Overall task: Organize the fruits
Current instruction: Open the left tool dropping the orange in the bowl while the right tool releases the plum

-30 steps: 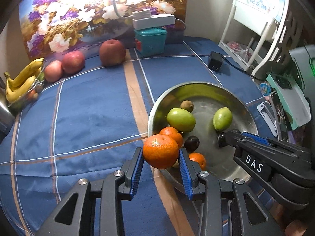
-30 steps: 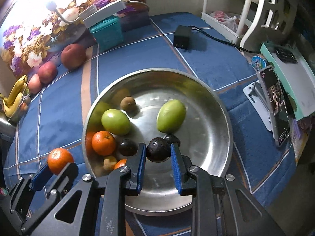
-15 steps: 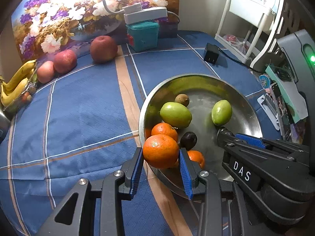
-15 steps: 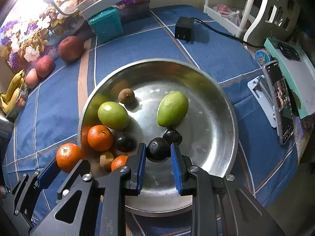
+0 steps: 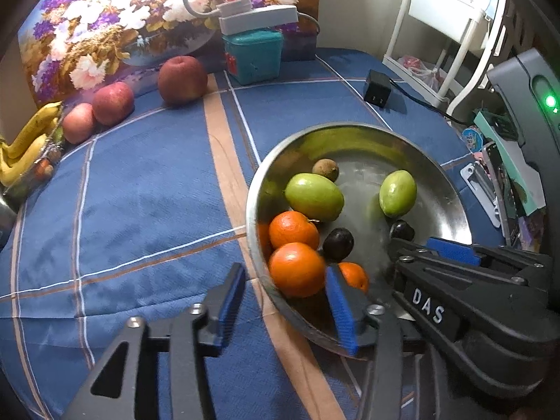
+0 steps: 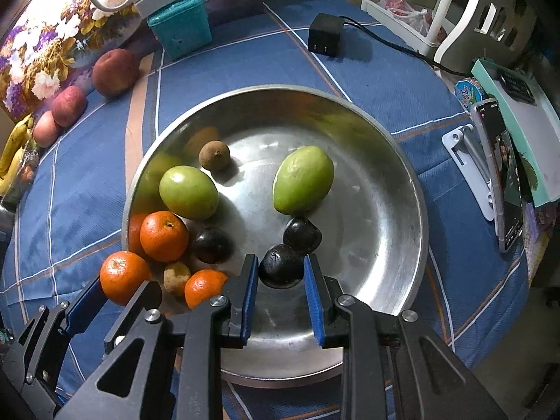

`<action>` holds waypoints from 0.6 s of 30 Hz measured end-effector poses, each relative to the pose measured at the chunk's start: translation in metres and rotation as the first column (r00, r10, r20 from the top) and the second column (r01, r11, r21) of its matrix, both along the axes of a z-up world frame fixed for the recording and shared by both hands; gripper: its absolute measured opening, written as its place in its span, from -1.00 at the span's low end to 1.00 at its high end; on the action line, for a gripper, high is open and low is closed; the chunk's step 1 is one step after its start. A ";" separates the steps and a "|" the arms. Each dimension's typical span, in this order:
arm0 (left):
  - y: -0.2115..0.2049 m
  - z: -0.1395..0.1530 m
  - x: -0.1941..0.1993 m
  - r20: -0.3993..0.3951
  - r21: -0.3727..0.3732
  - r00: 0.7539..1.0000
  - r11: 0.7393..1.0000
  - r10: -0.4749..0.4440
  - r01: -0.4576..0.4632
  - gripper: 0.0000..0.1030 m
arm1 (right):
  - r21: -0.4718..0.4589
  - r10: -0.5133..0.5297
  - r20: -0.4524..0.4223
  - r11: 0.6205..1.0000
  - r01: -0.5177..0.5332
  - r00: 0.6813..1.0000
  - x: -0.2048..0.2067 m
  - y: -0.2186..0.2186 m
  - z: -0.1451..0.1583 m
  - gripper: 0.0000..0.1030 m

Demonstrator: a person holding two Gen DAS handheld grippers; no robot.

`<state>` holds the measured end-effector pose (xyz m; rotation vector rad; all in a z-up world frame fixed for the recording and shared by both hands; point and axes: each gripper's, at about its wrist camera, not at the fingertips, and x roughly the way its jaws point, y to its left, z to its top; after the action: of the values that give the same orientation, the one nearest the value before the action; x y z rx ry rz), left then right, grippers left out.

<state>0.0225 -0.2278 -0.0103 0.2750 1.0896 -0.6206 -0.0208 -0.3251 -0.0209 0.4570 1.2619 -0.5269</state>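
A steel bowl (image 6: 402,182) (image 5: 451,189) holds two green fruits, oranges, dark fruits and small brown ones. My left gripper (image 5: 283,301) is open; the orange (image 5: 296,268) it held sits at the bowl's near rim, against the right pad and clear of the left one. It also shows in the right wrist view (image 6: 120,276). My right gripper (image 6: 281,273) stands over the bowl with its pads around a dark fruit (image 6: 281,267); small gaps show on both sides of it.
Three red apples (image 5: 182,78) and bananas (image 5: 24,140) lie at the far left of the blue cloth. A teal box (image 5: 252,56) and a lamp stand at the back, a black charger (image 5: 377,88) beside them. A phone on a stand (image 6: 504,175) is right of the bowl.
My left gripper has opened and let go of the orange at the bowl's rim. My right gripper's pads have parted slightly from the dark fruit.
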 end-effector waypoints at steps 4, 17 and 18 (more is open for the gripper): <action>0.009 0.003 0.000 -0.006 -0.022 1.000 1.000 0.014 -0.014 0.23 | -0.022 -0.009 -0.009 1.000 0.009 1.000 -0.001 0.001 0.003 -0.21; 0.079 -0.001 0.000 0.015 0.089 0.975 0.971 0.221 -0.222 1.00 | -0.079 0.030 -0.002 0.996 -0.030 1.000 -0.011 0.020 0.015 0.43; 0.087 0.000 0.000 0.020 0.089 0.971 0.967 0.239 -0.240 1.00 | -0.081 0.034 -0.001 0.996 -0.034 0.999 -0.014 0.023 0.015 0.43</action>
<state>0.0223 -0.1408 -0.0107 0.2199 1.1235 -0.3543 -0.0349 -0.3025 -0.0062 0.3670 1.2408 -0.5474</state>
